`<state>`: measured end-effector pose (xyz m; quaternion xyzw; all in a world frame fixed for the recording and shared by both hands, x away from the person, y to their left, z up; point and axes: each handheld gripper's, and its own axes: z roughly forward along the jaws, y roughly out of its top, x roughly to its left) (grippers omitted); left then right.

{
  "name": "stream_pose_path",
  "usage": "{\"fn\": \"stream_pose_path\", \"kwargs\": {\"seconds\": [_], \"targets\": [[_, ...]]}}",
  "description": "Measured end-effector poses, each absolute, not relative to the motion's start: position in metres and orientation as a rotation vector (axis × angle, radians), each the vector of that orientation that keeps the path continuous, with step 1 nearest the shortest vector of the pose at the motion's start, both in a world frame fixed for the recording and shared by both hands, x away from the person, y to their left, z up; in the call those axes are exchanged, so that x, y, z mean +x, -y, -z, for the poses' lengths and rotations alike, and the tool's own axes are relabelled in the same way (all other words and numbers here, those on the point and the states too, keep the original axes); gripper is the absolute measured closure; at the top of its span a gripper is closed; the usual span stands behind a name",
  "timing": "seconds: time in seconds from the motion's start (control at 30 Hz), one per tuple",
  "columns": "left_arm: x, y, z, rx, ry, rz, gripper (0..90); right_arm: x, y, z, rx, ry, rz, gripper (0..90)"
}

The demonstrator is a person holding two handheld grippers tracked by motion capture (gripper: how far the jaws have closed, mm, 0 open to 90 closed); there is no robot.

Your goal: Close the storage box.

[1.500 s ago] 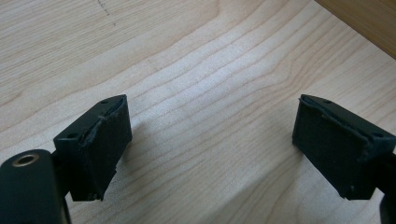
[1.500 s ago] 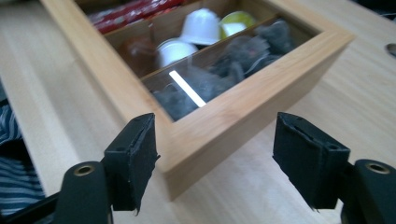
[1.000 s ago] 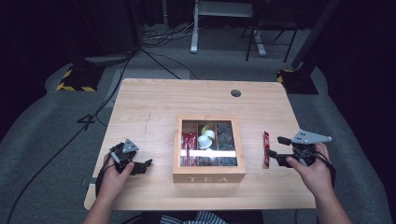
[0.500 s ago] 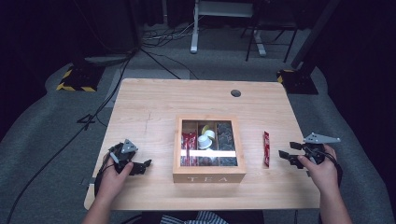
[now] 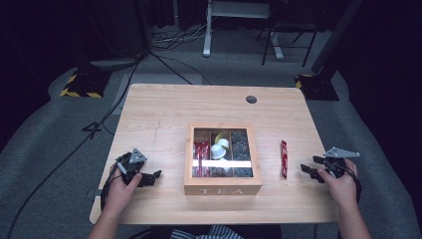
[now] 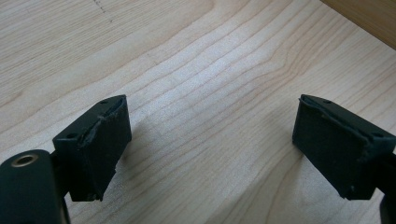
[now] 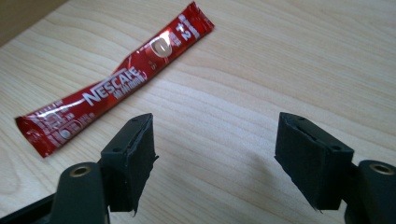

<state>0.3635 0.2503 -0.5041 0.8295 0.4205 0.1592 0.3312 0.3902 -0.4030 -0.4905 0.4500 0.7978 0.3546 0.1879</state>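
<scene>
Right tongs [image 5: 308, 171] withdrawn, red sachet [image 5: 283, 158] just beside

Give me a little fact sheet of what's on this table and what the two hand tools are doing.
Table: pale wood
Tea box: wooden, at the centre, three compartments
Red sachet: flat on the table, right of the tea box
Right gripper: open, beside the red sachet, not touching it
Left gripper: open, nothing between its jaws
</scene>
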Motion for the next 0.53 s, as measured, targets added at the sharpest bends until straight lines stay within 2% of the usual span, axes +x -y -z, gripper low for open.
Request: {"fn": "stream_pose_path", "kwargs": {"seconds": [0.37,0.47,0.53], "targets": [[0.363,-0.250,0.504,2.166,-1.100,-0.418,11.9,0.390,0.401,0.502,1.261,-2.231,-0.989,25.4],[0.364,-0.250,0.504,2.168,-1.100,-0.417,11.9,0.389,0.401,0.503,1.259,-2.221,-0.990,21.6],[0.364,-0.250,0.504,2.167,-1.101,-0.413,11.5,0.390,0.400,0.503,1.274,-2.214,-0.977,15.4]]}}
